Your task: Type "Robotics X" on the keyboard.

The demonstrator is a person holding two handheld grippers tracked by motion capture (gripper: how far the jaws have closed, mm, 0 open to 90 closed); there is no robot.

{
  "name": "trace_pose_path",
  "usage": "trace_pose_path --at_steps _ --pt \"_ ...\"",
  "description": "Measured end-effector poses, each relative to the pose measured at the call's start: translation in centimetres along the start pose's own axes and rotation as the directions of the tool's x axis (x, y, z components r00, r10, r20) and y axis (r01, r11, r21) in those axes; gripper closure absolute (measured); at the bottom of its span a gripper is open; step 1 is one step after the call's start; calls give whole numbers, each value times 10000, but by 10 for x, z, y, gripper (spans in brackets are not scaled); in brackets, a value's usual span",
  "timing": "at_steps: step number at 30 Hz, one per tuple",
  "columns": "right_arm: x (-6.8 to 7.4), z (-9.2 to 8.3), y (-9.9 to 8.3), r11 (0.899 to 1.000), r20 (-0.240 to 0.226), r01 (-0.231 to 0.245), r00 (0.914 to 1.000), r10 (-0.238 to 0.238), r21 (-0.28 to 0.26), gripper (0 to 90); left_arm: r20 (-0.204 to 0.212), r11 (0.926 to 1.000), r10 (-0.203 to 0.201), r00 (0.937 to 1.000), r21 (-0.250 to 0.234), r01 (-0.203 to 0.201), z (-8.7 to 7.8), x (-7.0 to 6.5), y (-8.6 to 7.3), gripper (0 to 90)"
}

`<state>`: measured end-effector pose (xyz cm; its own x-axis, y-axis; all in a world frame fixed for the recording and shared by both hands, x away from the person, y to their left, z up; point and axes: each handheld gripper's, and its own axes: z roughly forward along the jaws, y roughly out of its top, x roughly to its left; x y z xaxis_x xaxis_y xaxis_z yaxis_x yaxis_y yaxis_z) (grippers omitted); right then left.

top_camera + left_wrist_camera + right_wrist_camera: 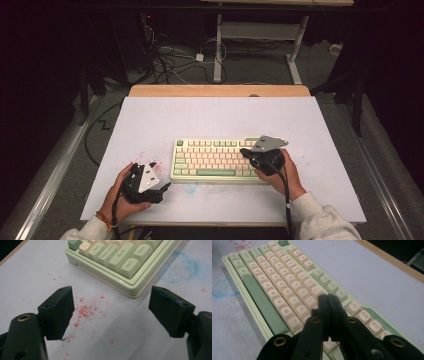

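Your right gripper [327,298] is clenched on nothing, its tips over the keyboard's [287,287] right-hand keys; your left gripper [111,312] is released, the keyboard's corner just ahead of it.

The white table [150,120] is bright, as if a light shines from above, and the room behind it is very dark. The high view looks soft and a bit grainy. Near the keyboard [120,262], a soft shadow falls beside its corner. In the right gripper view, the far keys look blurry.
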<state>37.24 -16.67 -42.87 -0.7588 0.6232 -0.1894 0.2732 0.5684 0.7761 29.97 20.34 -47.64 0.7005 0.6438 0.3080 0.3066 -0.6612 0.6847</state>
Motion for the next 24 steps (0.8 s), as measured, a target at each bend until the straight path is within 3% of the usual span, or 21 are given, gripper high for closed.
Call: trace_pose_path --at_steps 13,24 --pt "12 36 14 9980 -299 320 9991 -304 552 900 79 9999 127 9999 80 -128 1 -2 0 192" --pt "13 51 14 9949 -276 363 9990 -338 945 900 110 9998 176 9998 117 -177 1 -2 -1 192"
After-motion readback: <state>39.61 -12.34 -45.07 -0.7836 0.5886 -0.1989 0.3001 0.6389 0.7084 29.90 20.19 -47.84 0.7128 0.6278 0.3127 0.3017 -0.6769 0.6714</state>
